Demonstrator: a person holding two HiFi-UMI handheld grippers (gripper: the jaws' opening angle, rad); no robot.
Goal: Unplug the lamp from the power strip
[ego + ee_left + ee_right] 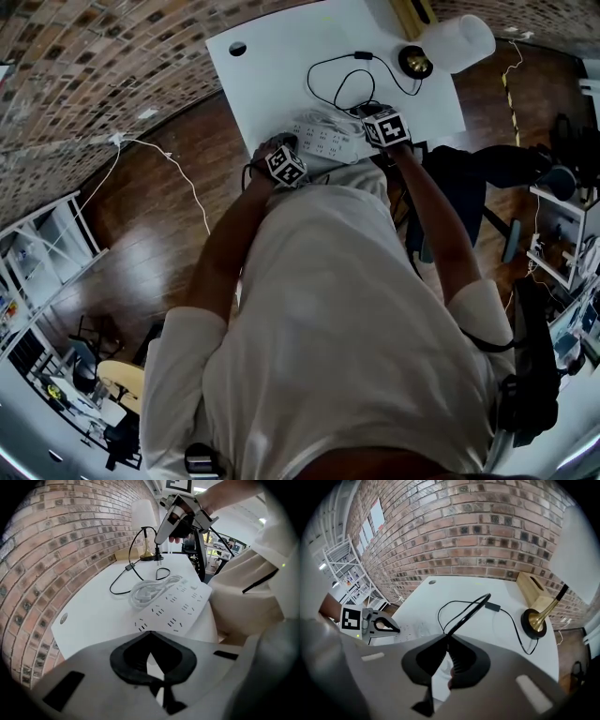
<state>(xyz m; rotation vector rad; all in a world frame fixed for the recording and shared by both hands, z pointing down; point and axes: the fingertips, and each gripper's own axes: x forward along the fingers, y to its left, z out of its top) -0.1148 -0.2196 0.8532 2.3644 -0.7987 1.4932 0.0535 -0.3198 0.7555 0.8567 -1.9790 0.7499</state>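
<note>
The white power strip (176,606) lies on the white table (93,616), with its own white cord (150,590) coiled on its far end. In the left gripper view my right gripper (158,550) hangs above the table, shut on the lamp's black plug (158,558), which is clear of the strip. The black cord (464,613) runs from my right gripper (447,637) past an inline switch (492,605) to the brass lamp base (534,620). My left gripper (149,633) is shut and empty, just short of the strip's near end.
The lamp's white shade (459,42) stands at the table's back right, beside a wooden box (532,585). A brick wall (478,531) runs behind the table. A black chair (487,169) stands to the right of the person.
</note>
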